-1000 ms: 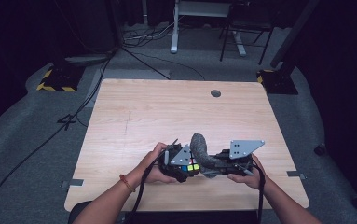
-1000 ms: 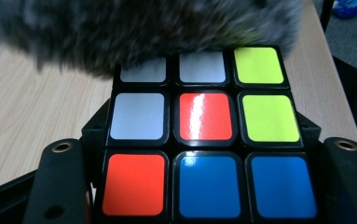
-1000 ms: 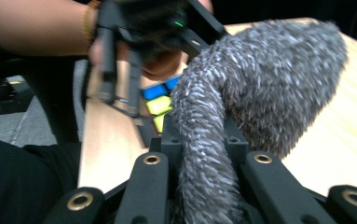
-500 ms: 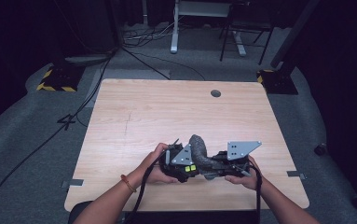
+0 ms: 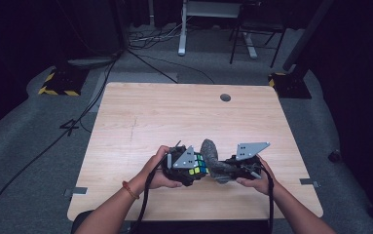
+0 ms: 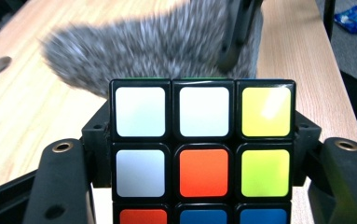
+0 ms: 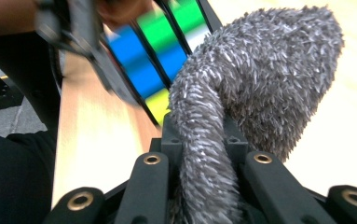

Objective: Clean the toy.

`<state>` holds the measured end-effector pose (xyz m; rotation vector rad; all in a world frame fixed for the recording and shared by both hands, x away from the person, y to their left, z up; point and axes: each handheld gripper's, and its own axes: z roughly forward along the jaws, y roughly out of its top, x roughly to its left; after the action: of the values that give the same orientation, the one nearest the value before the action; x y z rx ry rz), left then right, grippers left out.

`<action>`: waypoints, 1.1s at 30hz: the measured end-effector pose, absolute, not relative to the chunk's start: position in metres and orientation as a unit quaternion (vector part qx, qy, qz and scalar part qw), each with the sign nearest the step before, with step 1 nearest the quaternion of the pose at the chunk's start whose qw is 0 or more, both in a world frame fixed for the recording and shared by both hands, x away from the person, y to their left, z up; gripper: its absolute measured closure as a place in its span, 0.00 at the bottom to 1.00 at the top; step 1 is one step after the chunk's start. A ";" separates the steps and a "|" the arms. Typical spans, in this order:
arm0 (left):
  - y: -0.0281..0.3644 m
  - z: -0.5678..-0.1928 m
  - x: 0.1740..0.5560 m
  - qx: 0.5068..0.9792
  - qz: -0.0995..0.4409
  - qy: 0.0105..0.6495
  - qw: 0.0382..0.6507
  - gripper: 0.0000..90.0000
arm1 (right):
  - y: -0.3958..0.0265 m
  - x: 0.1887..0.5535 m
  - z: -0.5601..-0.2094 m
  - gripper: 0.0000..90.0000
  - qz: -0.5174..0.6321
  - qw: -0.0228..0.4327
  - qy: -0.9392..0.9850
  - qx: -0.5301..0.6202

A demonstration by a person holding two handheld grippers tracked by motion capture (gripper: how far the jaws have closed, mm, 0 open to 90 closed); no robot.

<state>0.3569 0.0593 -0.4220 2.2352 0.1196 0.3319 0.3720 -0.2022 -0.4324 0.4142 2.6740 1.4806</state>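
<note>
Now, from the high view, I hold my left gripper [image 5: 190, 168] and right gripper [image 5: 237, 168] close together over the near part of the table [image 5: 140, 122]. Between them sit the cube [image 5: 196, 165] and the grey furry cloth [image 5: 214, 163], which touch each other. My left hand [image 5: 158, 170] and right hand [image 5: 258, 176] come in from the near edge. A round hole [image 5: 225, 97] sits in the tabletop near the far edge, well apart from my work.

In the left gripper view, my jaws are closed on the cube [image 6: 203, 149], 1 on each side of it. Its facing side shows 2 white squares and 1 yellow on top, then white, orange and yellow below, with orange and 2 blue at the bottom edge. The cloth [image 6: 157, 51] lies blurred just behind the cube, touching its top edge.

In the right gripper view, my jaws are pinched tight on the cloth [image 7: 260, 79], which bunches up between them and spreads out beyond. The cube [image 7: 153, 56] is blurred at upper left, showing blue, green and yellow squares, touching the cloth.

I see no container and no readable writing anywhere.
</note>
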 end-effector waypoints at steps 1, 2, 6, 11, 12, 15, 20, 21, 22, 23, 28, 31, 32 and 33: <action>0.060 -0.421 0.357 0.893 0.135 0.046 0.427 0.37 | -0.202 0.375 -0.436 0.86 0.481 0.019 0.866 0.138; 0.061 -0.420 0.356 0.892 0.135 0.045 0.428 0.37 | -0.202 0.377 -0.438 0.86 0.481 0.014 0.865 0.142; 0.062 -0.417 0.355 0.887 0.134 0.042 0.440 0.37 | -0.199 0.380 -0.446 0.86 0.473 0.003 0.869 0.146; 0.064 -0.416 0.355 0.880 0.130 0.038 0.455 0.37 | -0.202 0.377 -0.439 0.86 0.517 -0.036 0.847 0.117; 0.064 -0.416 0.355 0.880 0.130 0.037 0.454 0.37 | -0.204 0.378 -0.439 0.86 0.527 -0.045 0.841 0.118; 0.064 -0.418 0.355 0.887 0.125 0.032 0.444 0.37 | -0.207 0.375 -0.435 0.86 0.535 -0.041 0.837 0.104; 0.060 -0.421 0.355 0.894 0.122 0.026 0.431 0.37 | -0.206 0.368 -0.427 0.86 0.542 -0.032 0.835 0.091; 0.059 -0.421 0.355 0.897 0.122 0.024 0.425 0.37 | -0.206 0.367 -0.426 0.86 0.539 -0.028 0.837 0.089; 0.059 -0.422 0.355 0.898 0.123 0.022 0.423 0.37 | -0.205 0.365 -0.425 0.86 0.541 -0.026 0.836 0.086; 0.057 -0.422 0.355 0.898 0.121 0.023 0.422 0.36 | -0.204 0.364 -0.424 0.86 0.542 -0.028 0.835 0.086; 0.047 -0.423 0.355 0.907 0.129 0.016 0.401 0.37 | -0.203 0.363 -0.420 0.86 0.552 -0.034 0.830 0.075; 0.050 -0.423 0.356 0.906 0.132 0.020 0.402 0.37 | -0.203 0.361 -0.419 0.86 0.541 -0.011 0.837 0.081; 0.052 -0.422 0.357 0.903 0.134 0.026 0.407 0.37 | -0.203 0.361 -0.419 0.86 0.539 -0.006 0.838 0.082; 0.053 -0.421 0.357 0.902 0.136 0.030 0.409 0.37 | -0.202 0.361 -0.419 0.86 0.533 0.006 0.842 0.085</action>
<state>0.3572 0.0526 -0.4211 2.2709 0.0751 0.3423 0.3606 -0.2024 -0.4193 0.2672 2.6344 1.6663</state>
